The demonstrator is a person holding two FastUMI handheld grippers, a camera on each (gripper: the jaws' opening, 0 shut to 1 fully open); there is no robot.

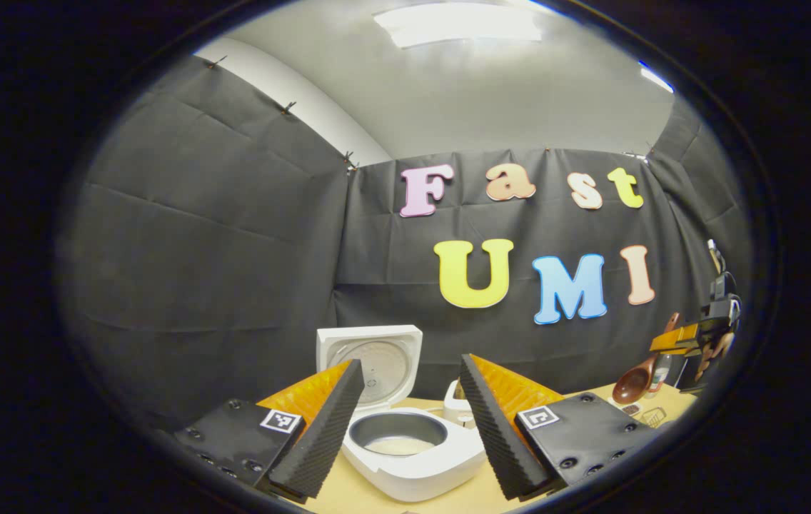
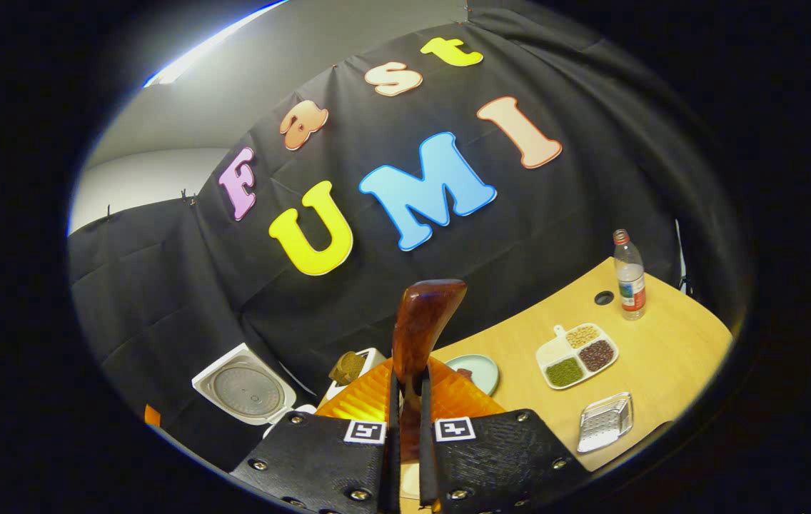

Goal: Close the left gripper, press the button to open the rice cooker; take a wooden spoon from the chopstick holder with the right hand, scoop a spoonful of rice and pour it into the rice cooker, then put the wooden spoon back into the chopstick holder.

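Your wooden spoon is clamped by its handle between the two fingers of the right tool, which are pressed tight on either side of it. In the right gripper view its long axis runs straight forward along the fingers, the end of the spoon rising up and away from the tool. In the left gripper view you can see the same spoon at the far right, bowl hanging down and toward the cooker side, well above the tabletop.

The rice cooker sits with its lid swung up, and there is pale rice on the floor of the inner pot. So the pour looks done, and my judgement is that the return to the chopstick holder is what's left.

I cannot pick the holder out with certainty in either view. Look for it off to the spoon's side of the cooker, and bring the handle upright before lowering.

The divided grain tray lies to the right of the spoon on the tabletop, near a water bottle.

Your left tool is spread wide, grasping nothing, aimed at the cooker.
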